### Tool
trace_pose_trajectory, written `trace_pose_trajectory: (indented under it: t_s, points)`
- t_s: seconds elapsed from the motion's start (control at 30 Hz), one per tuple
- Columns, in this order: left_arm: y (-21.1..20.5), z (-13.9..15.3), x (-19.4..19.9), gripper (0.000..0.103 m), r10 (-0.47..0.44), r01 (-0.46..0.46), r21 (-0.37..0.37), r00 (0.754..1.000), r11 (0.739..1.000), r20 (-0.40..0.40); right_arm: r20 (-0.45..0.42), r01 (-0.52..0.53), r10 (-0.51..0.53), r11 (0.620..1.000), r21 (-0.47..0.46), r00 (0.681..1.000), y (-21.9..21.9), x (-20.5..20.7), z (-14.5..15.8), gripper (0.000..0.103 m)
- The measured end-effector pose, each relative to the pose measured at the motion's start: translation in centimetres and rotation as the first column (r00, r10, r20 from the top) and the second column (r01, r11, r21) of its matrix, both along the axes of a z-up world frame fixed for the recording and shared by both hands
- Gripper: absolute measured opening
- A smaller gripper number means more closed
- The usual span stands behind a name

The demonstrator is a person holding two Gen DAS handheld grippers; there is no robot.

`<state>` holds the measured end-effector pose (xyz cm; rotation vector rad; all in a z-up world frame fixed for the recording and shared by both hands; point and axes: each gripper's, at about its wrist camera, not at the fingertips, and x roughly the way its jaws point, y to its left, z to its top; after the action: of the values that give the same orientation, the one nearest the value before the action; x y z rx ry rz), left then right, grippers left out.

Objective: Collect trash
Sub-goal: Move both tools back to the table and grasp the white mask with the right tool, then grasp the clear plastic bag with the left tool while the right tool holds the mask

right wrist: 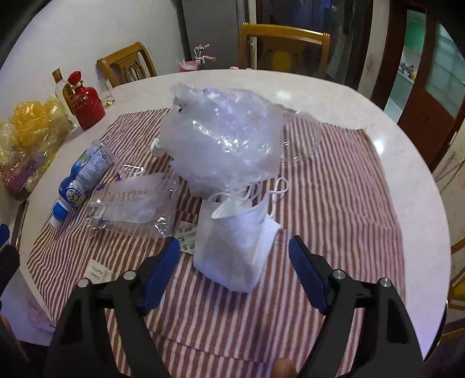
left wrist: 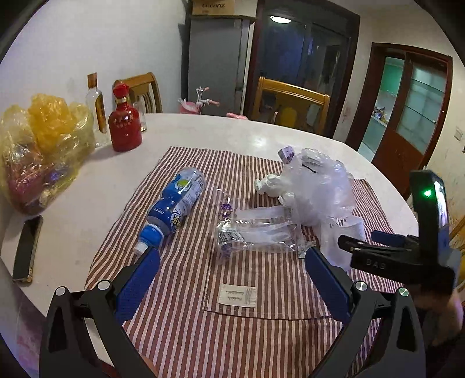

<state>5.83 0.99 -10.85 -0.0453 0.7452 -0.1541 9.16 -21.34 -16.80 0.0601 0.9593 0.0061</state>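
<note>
A blue-labelled plastic bottle lies on its side on the striped cloth, the word "paida" readable along its label. Far back, a cardboard box is cut off by the frame, its print reading roughly "Galanz". The cloth's sewn tag carries script too small to read.

The left gripper stands wide, empty, with the flat clear wrapper just ahead of it. The right gripper also gapes – the white face mask sits between its fingers, untouched by either pad. A crumpled clear bag hides what lies behind it. Bare cloth stretches right of the mask toward the round table edge.
</note>
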Motion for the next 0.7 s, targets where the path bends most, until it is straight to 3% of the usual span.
trace_pose_trajectory:
  t_s: [0.1, 0.13, 0.2, 0.23, 0.27, 0.4, 0.5, 0.6, 0.7]
  points:
    - [0.2, -0.4, 0.3, 0.097, 0.018, -0.018, 0.004, 1.0, 1.0, -0.011, -0.046, 0.009, -0.009, 1.0, -0.003, 0.999, -0.3, 1.4, -1.4, 0.077]
    - [0.3, -0.6, 0.4, 0.097, 0.02, -0.02, 0.002, 1.0, 1.0, -0.016, -0.064, 0.01, -0.011, 1.0, -0.004, 0.998, -0.5, 1.8, -1.8, 0.069]
    - [0.2, -0.9, 0.7, 0.097, 0.028, -0.028, 0.01, 0.999, 1.0, -0.028, -0.088, 0.006, -0.008, 1.0, -0.016, 0.996, -0.5, 2.2, -2.4, 0.042]
    - [0.1, -1.1, 0.9, 0.097, 0.03, -0.03, 0.016, 0.999, 0.999, -0.032, -0.103, 0.003, -0.006, 0.999, -0.033, 0.995, -0.5, 2.4, -2.8, 0.019]
    - [0.1, -1.2, 1.0, 0.097, 0.031, -0.03, 0.019, 0.999, 0.999, -0.035, -0.11, 0.0, -0.005, 0.999, -0.043, 0.994, -0.4, 2.5, -2.9, 0.009]
    - [0.0, -1.7, 1.7, 0.097, 0.021, -0.021, 0.007, 0.998, 1.0, -0.052, -0.112, -0.005, 0.002, 1.0, -0.025, 0.994, -1.0, 2.1, -2.7, 0.005]
    - [0.2, -2.3, 2.2, 0.097, -0.001, 0.001, 0.001, 0.998, 1.0, -0.069, -0.07, 0.0, 0.0, 1.0, 0.013, 0.998, -1.9, 1.0, -0.9, 0.005]
    - [-0.3, -2.7, 3.0, 0.097, -0.06, 0.062, 0.023, 0.996, 0.998, -0.071, -0.019, -0.004, 0.005, 0.998, 0.066, 1.0, -2.9, -0.5, 1.5, 0.005]
    - [-2.2, -3.6, 4.3, 0.097, -0.177, 0.186, 0.113, 0.981, 0.976, -0.084, 0.025, -0.006, 0.003, 0.995, 0.103, 1.0, -3.9, -1.7, 3.3, 0.005]
